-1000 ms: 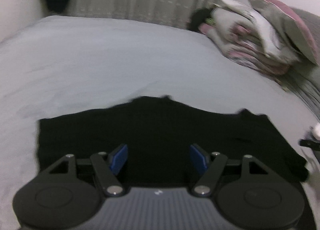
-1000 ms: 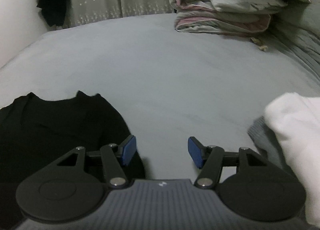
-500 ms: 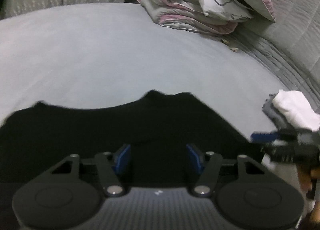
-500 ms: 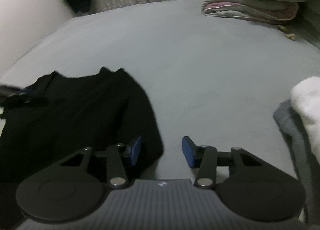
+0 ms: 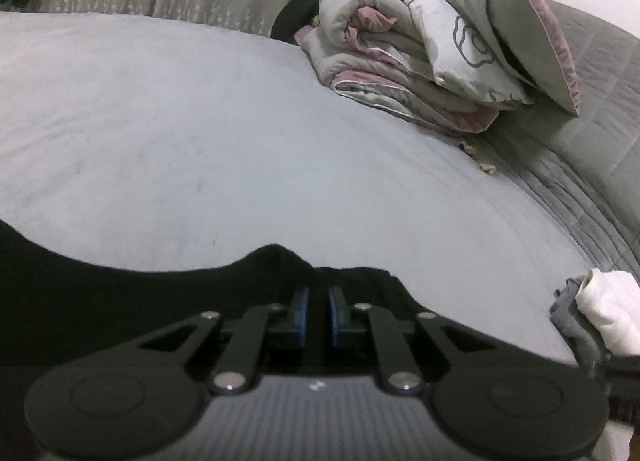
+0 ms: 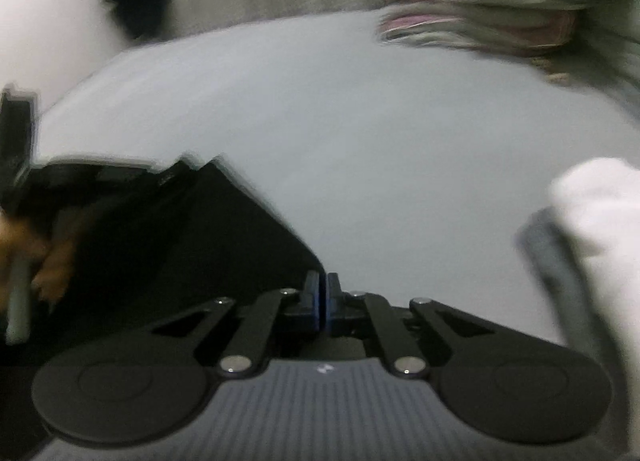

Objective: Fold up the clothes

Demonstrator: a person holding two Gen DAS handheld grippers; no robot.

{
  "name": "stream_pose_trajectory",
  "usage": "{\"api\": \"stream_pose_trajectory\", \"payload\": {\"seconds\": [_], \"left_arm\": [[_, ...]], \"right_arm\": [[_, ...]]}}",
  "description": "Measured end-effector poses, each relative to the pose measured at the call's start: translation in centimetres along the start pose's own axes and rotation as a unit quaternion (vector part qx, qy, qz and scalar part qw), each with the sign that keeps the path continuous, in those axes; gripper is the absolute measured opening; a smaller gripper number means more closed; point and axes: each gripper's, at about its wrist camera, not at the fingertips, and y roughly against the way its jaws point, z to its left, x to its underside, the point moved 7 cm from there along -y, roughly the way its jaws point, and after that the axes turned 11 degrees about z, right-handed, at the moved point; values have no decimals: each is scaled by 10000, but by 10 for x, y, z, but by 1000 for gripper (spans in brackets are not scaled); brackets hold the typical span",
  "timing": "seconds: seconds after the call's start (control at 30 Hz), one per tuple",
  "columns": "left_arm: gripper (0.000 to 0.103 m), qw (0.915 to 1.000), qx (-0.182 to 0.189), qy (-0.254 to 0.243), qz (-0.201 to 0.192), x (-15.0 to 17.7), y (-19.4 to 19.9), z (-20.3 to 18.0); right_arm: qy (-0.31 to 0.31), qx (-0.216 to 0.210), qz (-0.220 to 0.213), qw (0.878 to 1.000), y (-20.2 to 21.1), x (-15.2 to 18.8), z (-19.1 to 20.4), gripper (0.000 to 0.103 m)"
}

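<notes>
Left wrist view: our left hand-held gripper (image 5: 316, 311) now has its blue pads (image 5: 301, 311) drawn in to a narrow slot, where half a second ago they stood wide apart. The black garment (image 5: 120, 301) lies flat on the grey bed (image 5: 240, 141), and its raised edge sits right at the pads; we read the pads as pinched on that fabric, though black cloth against black linkage makes the contact hard to resolve. The folded quilt stack (image 5: 420, 61) with a pillow (image 5: 520, 33) on top appears larger and nearer the frame centre than before. A white cloth (image 5: 612, 313) on a grey one (image 5: 576, 325) sits at the far right edge, well apart from the garment.

Right wrist view: heavy motion blur, unlike the sharper earlier frame. Our right hand-held gripper (image 6: 322, 303) has gone from wide to fully closed, pads (image 6: 313, 301) together, clamped on the black garment (image 6: 180, 241) at its right-hand corner, which rises to a taut peak at the pads. A hand (image 6: 52, 261) shows blurred at the left margin. The white cloth (image 6: 600, 213) lies to the right, apart from the garment.
</notes>
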Motion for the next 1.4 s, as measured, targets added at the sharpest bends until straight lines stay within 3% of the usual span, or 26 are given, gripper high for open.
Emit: {"api": "stream_pose_trajectory", "payload": {"seconds": [0.13, 0.2, 0.3, 0.47, 0.5, 0.53, 0.6, 0.7, 0.77, 0.87, 1.0, 1.07, 1.1, 1.17, 1.23, 1.3, 1.4], "left_arm": [[11, 9999, -60, -73, -129, -6, 7, 4], [17, 9992, -224, -188, -264, -11, 13, 7], [33, 9971, -526, -401, -365, -18, 15, 14], [36, 9947, -732, -679, -228, -27, 5, 20], [35, 9947, -700, -722, -212, -27, 3, 19], [27, 9947, -665, -762, -196, -26, 2, 18], [2, 9952, -594, -742, -235, -26, 2, 18], [1, 9952, -576, -613, -504, -28, 7, 18], [1, 9935, -636, -508, -802, -31, 13, 19], [1, 9917, -850, -442, -858, -32, 9, 22], [3, 9924, -1037, -429, -514, -32, -9, 23], [4, 9923, -1060, -404, -498, -33, -8, 23], [8, 9922, -1070, -403, -497, -32, -7, 22], [16, 9923, -1049, -443, -493, -28, -2, 20], [29, 9923, -1025, -485, -490, -25, 4, 17], [32, 9926, -958, -540, -516, -23, 9, 13], [36, 9928, -878, -649, -500, -26, 14, 7]], "right_arm": [[-380, 383, -528, 9971, 10, -11, -12, 2], [-413, 386, -614, 9965, 10, -12, -11, 2], [-382, 548, -502, 9965, 3, -10, -14, 2], [-440, 566, -409, 9966, -3, -9, -19, 2], [-458, 563, -406, 9965, -3, -8, -19, 2], [-476, 560, -404, 9965, -3, -7, -20, 2], [-504, 583, -392, 9962, -4, -6, -20, 2], [-513, 681, -495, 9951, -2, -8, -18, 2], [-605, 763, -833, 9918, 11, -14, -18, 2], [-592, 1322, -1030, 9841, 10, -15, -23, 0], [-725, 1481, -565, 9847, -21, -8, -34, 0], [-789, 1391, -556, 9856, -20, -8, -35, 1], [-848, 1287, -569, 9864, -17, -9, -36, 14], [-1018, 894, -544, 9893, -12, -9, -39, 17], [-1207, 396, -482, 9907, -6, -8, -41, 29], [-1266, 149, -516, 9905, 1, -9, -41, 56], [-1321, -349, -638, 9886, 12, -11, -32, 58]]}}
